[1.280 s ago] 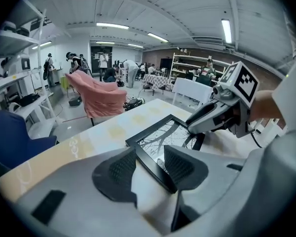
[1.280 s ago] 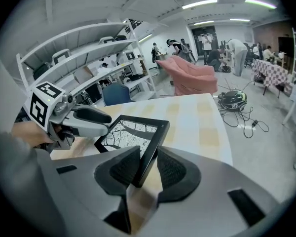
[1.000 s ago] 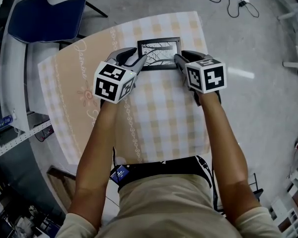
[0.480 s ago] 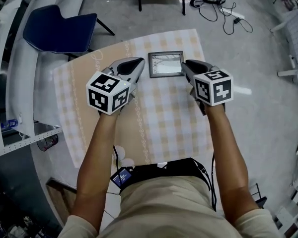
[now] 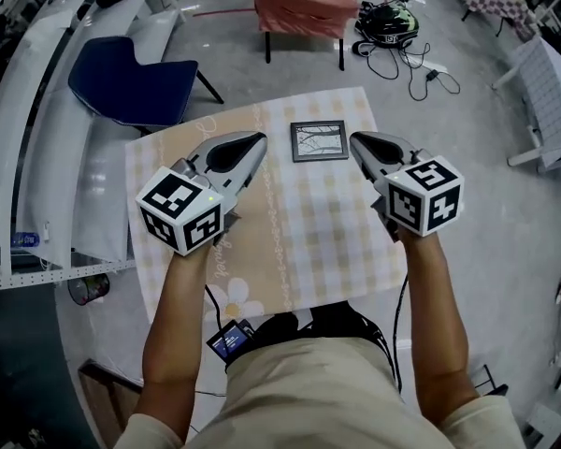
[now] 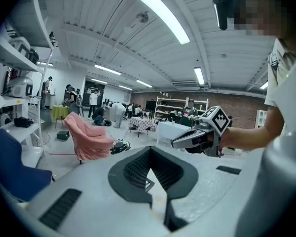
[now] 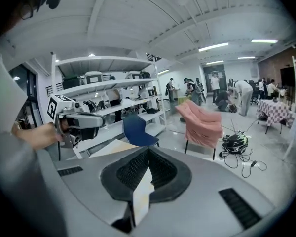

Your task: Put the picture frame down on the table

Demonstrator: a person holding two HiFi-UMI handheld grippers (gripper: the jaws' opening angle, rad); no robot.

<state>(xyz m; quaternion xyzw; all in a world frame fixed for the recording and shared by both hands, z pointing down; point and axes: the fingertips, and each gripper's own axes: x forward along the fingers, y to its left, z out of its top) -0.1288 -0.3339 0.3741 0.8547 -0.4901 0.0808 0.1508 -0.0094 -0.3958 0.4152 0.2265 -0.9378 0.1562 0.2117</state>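
Since the picture frame (image 5: 319,140) lies flat on the table (image 5: 341,246) at 12 o'clock, long axis 9-to-3, left gripper (image 5: 258,142) and right gripper (image 5: 357,142) flank it about equally, jaws seemingly pinched together, empty.

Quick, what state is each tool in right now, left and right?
Left tool: closed, holding nothing.
Right tool: closed, holding nothing.
The picture frame lies on the table, apart from both.

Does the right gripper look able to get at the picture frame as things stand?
Probably yes: the picture frame lies flat on the table, just left of the right gripper, nothing between them. Its jaws look shut, so they would have to open first.
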